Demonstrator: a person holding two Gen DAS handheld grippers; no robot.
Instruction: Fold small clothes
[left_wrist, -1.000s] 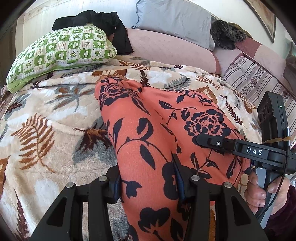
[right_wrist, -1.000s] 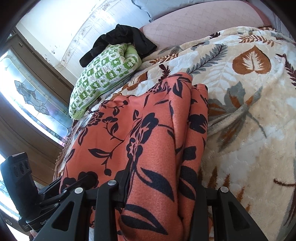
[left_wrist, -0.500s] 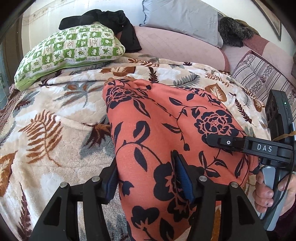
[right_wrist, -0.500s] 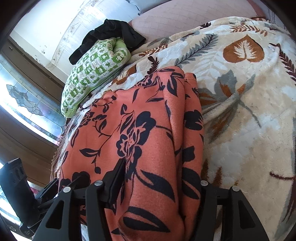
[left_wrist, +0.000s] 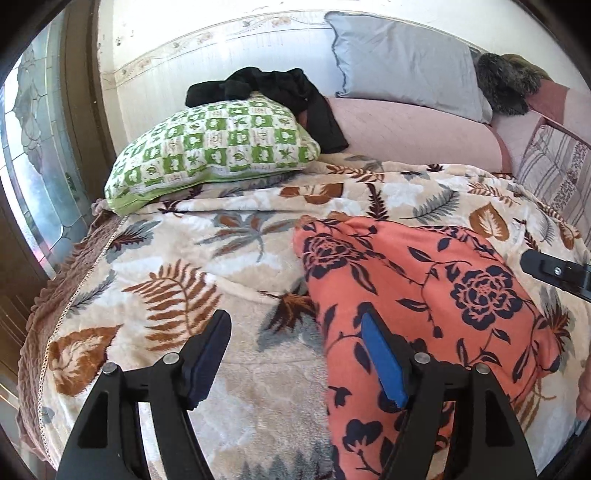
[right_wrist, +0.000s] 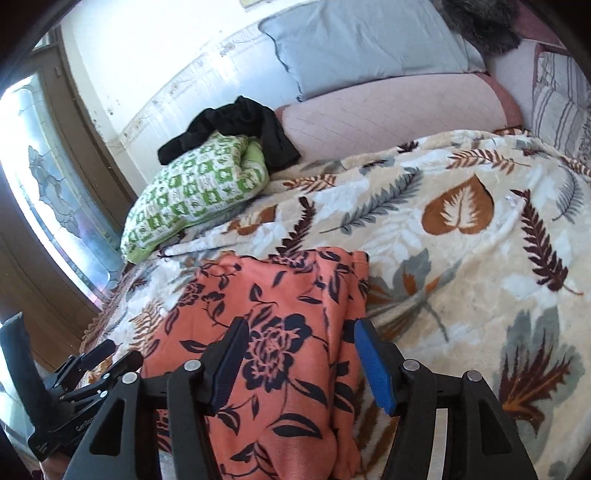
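A folded orange garment with black flowers (left_wrist: 424, 306) lies on the leaf-patterned blanket (left_wrist: 184, 288). My left gripper (left_wrist: 295, 354) is open and empty, its right finger over the garment's left edge and its left finger over the blanket. In the right wrist view the same garment (right_wrist: 280, 332) lies under my right gripper (right_wrist: 301, 360), which is open and empty above its near right part. The left gripper (right_wrist: 107, 356) shows at the lower left there. One finger of the right gripper (left_wrist: 554, 273) shows at the right edge of the left wrist view.
A green checked pillow (left_wrist: 218, 147) with a black garment (left_wrist: 280, 92) on it lies at the back. A grey pillow (left_wrist: 402, 62), a pink bolster (left_wrist: 417, 133) and a striped cushion (left_wrist: 554, 166) line the back and right. The bed's left edge (left_wrist: 40, 325) runs beside a glass door (left_wrist: 33, 147).
Both grippers have opened, let go of the garment and pulled back. The garment now lies flat, folded shorter, on the blanket.
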